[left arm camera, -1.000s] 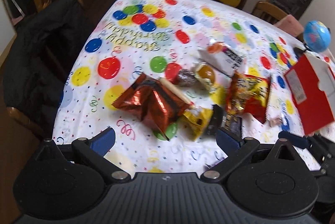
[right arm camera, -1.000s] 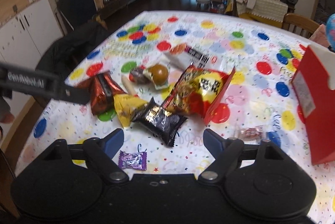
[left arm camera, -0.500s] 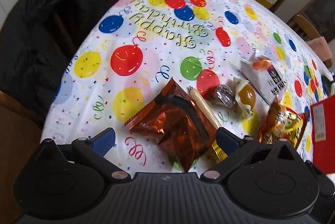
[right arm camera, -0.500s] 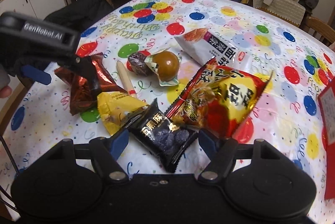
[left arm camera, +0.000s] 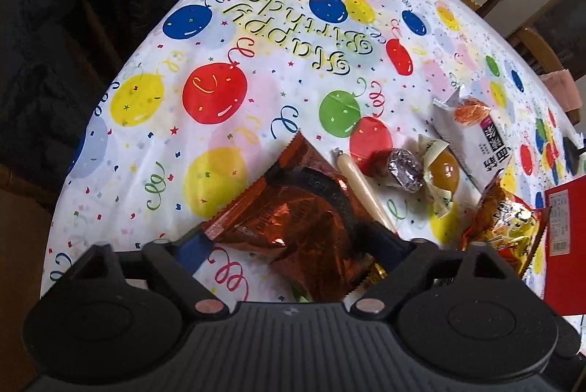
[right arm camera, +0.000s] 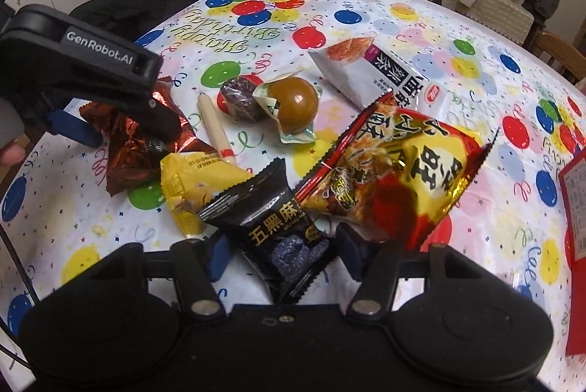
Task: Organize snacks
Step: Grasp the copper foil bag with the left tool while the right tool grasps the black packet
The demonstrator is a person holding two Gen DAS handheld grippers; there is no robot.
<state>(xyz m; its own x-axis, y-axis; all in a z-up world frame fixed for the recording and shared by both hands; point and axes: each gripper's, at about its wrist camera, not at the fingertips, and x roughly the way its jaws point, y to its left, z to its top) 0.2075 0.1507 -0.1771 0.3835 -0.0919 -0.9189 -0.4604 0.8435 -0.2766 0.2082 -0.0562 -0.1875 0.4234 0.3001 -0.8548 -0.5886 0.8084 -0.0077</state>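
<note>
- The left gripper [left arm camera: 293,242] points steeply down over the copper bag [left arm camera: 293,209]. Its jaws have just been closing, and the bag lies between the 2 blue pads [left arm camera: 194,247]. Whether the pads press the foil cannot be told.
- The right gripper [right arm camera: 284,254] straddles the black packet [right arm camera: 274,227]. Its jaws have just been closing, and both pads sit against the packet's edges.
- The copper bag lies near the left edge of the tablecloth [left arm camera: 219,37], beside the stick [left arm camera: 360,189].
- The black packet lies between the yellow pack [right arm camera: 194,179] and the red-and-yellow bag [right arm camera: 395,172], touching both.
- Farther back lie the foil sweet [right arm camera: 240,99], the brown ball [right arm camera: 296,104] and the white pouch [right arm camera: 370,73].
- The red box [left arm camera: 567,245] stands at the right.
</note>
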